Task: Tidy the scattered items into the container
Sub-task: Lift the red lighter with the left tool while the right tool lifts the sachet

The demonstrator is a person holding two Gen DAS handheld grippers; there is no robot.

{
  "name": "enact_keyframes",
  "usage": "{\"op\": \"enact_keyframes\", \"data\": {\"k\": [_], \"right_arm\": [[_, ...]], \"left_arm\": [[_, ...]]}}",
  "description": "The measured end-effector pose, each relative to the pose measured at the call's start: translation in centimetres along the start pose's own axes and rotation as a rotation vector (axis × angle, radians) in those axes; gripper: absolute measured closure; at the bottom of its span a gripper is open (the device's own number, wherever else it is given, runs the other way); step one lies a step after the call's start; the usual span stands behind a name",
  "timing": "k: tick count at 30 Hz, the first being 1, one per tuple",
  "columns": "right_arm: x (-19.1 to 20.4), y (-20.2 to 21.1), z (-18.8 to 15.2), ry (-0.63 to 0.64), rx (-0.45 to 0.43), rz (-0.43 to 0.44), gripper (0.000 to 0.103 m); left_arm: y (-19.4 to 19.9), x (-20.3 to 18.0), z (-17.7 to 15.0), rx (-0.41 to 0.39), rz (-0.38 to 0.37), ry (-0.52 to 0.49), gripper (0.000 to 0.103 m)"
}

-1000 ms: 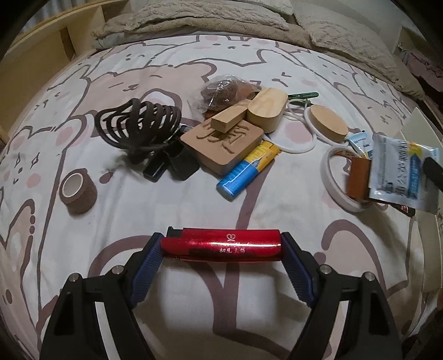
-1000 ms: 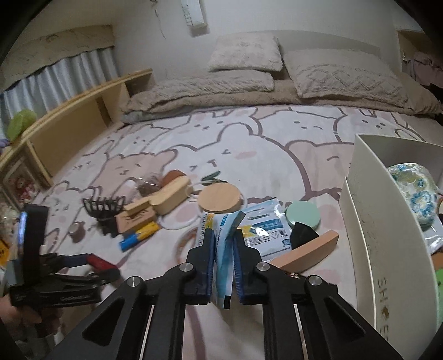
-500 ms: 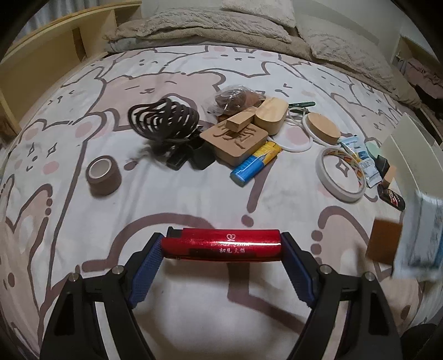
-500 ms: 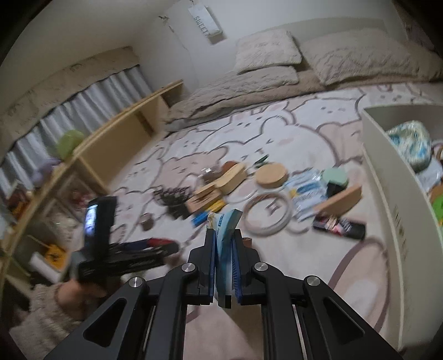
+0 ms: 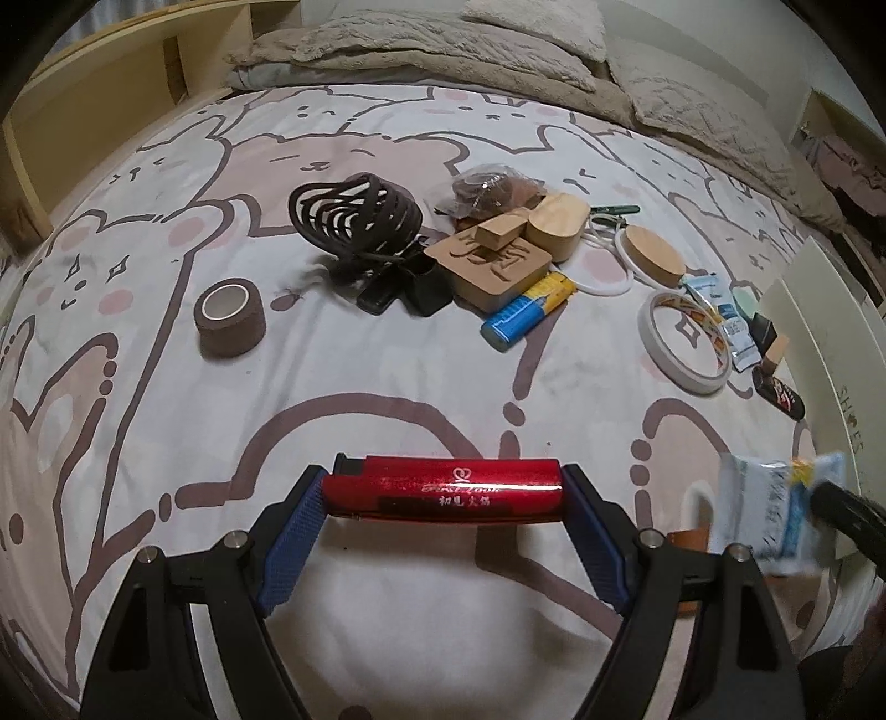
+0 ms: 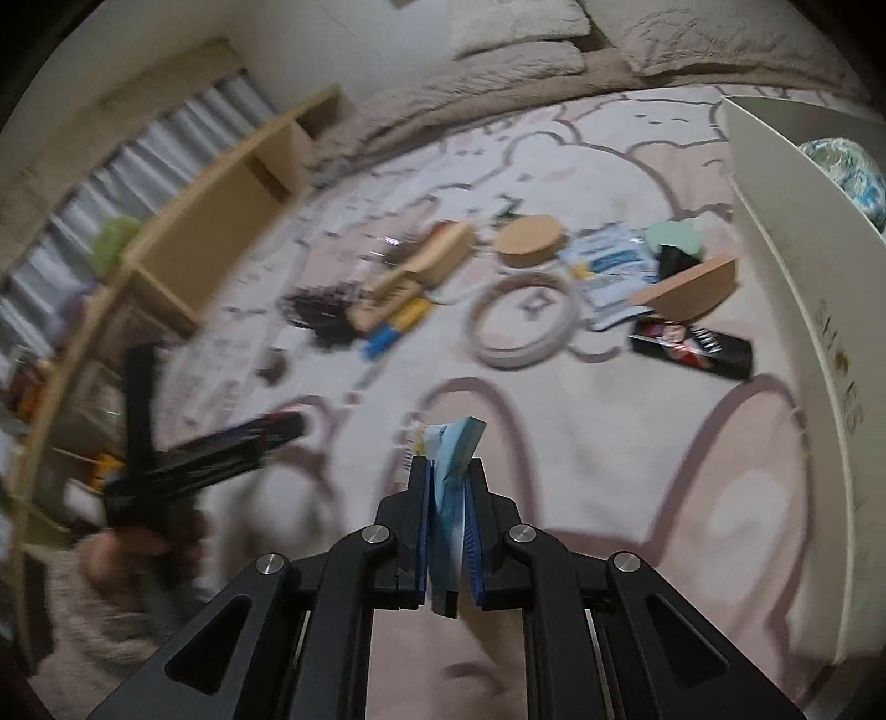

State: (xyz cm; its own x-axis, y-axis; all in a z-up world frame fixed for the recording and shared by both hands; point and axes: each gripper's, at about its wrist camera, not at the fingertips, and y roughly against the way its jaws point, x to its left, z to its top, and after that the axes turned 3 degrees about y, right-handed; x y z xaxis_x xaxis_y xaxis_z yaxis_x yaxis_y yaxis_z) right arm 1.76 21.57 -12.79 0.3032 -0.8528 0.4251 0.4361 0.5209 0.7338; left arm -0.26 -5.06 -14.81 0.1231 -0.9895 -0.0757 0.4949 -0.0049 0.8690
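My left gripper [image 5: 443,493] is shut on a red lighter [image 5: 443,490], held crosswise above the bear-print bedspread. My right gripper [image 6: 448,476] is shut on a white and blue packet [image 6: 451,443]; the packet also shows at the right edge of the left wrist view [image 5: 775,509]. The white container [image 6: 786,266] stands on the right with a patterned item inside. Scattered items lie ahead: a brown tape roll [image 5: 230,321], a dark hair claw [image 5: 354,221], wooden blocks [image 5: 498,260], a blue and yellow tube [image 5: 526,313], a white tape ring [image 5: 684,343].
Pillows and a beige blanket [image 5: 443,50] lie at the head of the bed. A wooden shelf [image 6: 210,221] runs along the left side. A black snack bar [image 6: 692,346] and a wooden half-disc [image 6: 692,285] lie close to the container wall.
Both grippers have pulled back from the pile, each keeping its hold. The right gripper with the packet has moved nearer the left one and swung; its view is blurred.
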Motion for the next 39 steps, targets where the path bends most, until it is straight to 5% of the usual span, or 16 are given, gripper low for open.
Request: {"op": "enact_keyframes", "data": {"k": [6,8,13,17,26,39], "right_arm": [[-1.4,-3.0,0.1,0.094,0.042,-0.159,0.068],[-1.8,-3.7,-0.3,0.101,0.053,-0.185,0.034],[-1.3,-3.0,-0.7,0.093,0.020,-0.193,0.000],[0.8,-3.1,-0.6,0.133,0.006,-0.184,0.000],[2.6,-7.5,-0.6,0.168,0.123,-0.268,0.000],[1.9,-8.1,-0.8,0.157,0.098,-0.273,0.000]], "left_arm": [[-0.6,-0.4,-0.3,0.018,0.005,-0.019,0.020],[-0.9,-0.6,-0.3,0.027,0.008,-0.028,0.020],[-1.5,-1.2,-0.5,0.043,0.010,-0.042,0.020],[-1.5,-1.4,-0.5,0.042,0.011,-0.043,0.020],[-1.7,-0.9,-0.4,0.049,0.013,-0.024,0.020],[-2.1,-1.0,-0.6,0.055,0.037,-0.040,0.020]]}}
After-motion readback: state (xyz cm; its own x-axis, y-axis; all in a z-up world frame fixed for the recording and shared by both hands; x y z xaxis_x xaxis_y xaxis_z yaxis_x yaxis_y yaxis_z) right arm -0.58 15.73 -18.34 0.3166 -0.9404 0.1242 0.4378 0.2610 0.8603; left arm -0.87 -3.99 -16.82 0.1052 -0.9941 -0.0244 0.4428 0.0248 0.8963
